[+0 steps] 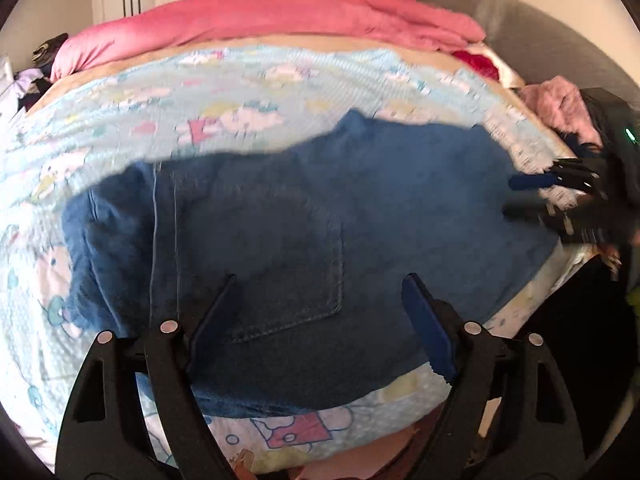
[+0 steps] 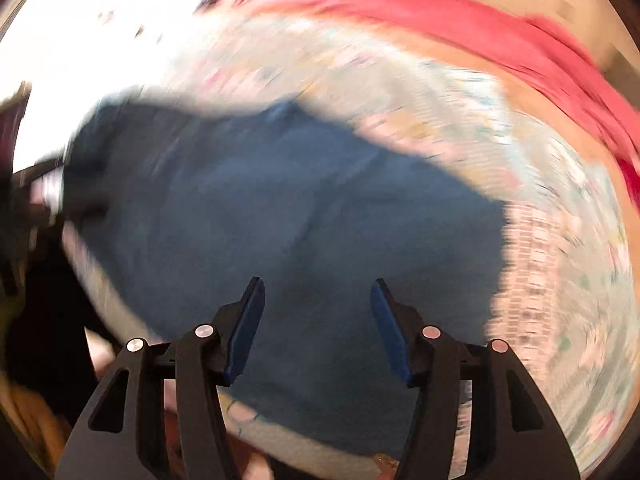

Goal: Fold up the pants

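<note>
Blue denim pants (image 1: 304,216) lie spread flat on a pale blue cartoon-print blanket (image 1: 120,92), a back pocket (image 1: 296,276) facing up. Just above that pocket my left gripper (image 1: 320,280) hovers, open wide, with nothing between its fingers. My right gripper (image 1: 510,197) shows at the pants' right edge in the left wrist view, fingers apart. The right wrist view is blurred: the right gripper (image 2: 318,282) stands open over the pants (image 2: 280,220), nothing between its pads. Whether either gripper touches the cloth I cannot tell.
A pink duvet (image 1: 260,16) is bunched along the far side of the bed. A grey padded headboard (image 1: 520,28) rises at the right, with a pink fuzzy garment (image 1: 560,108) and a red item (image 1: 478,62) below it. Clothes (image 1: 36,80) lie at far left.
</note>
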`<state>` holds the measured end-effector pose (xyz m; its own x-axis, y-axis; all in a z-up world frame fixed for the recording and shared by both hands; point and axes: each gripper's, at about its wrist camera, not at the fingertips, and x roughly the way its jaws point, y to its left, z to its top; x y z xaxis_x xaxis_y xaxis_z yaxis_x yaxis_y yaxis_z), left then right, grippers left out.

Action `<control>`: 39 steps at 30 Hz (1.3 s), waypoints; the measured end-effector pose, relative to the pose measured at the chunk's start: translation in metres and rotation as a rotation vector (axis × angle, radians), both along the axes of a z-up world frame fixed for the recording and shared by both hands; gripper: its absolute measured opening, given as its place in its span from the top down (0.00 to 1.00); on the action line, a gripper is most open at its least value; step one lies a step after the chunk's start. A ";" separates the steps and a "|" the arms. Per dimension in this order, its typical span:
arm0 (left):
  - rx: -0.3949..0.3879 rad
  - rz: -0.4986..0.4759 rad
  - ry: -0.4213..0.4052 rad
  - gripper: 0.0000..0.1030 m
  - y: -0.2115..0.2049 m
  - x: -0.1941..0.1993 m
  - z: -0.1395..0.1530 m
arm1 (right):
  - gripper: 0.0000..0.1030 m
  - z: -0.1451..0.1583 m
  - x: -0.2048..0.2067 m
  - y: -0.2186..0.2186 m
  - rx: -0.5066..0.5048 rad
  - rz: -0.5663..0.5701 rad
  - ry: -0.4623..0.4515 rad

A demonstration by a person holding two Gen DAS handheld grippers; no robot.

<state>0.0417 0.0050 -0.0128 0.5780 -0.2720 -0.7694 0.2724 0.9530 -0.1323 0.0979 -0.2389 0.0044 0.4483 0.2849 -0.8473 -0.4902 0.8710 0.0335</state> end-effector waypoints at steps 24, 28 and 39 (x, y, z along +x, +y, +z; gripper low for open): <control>-0.098 -0.096 0.023 0.19 -0.067 0.154 0.032 | 0.48 0.016 0.120 -0.139 0.231 -0.420 0.023; -0.136 -0.063 0.056 0.19 -0.058 0.168 0.005 | 0.48 0.009 0.125 -0.153 0.263 -0.444 0.037; -0.238 -0.027 0.121 0.19 -0.043 0.187 -0.028 | 0.54 -0.028 0.131 -0.169 0.324 -0.466 0.165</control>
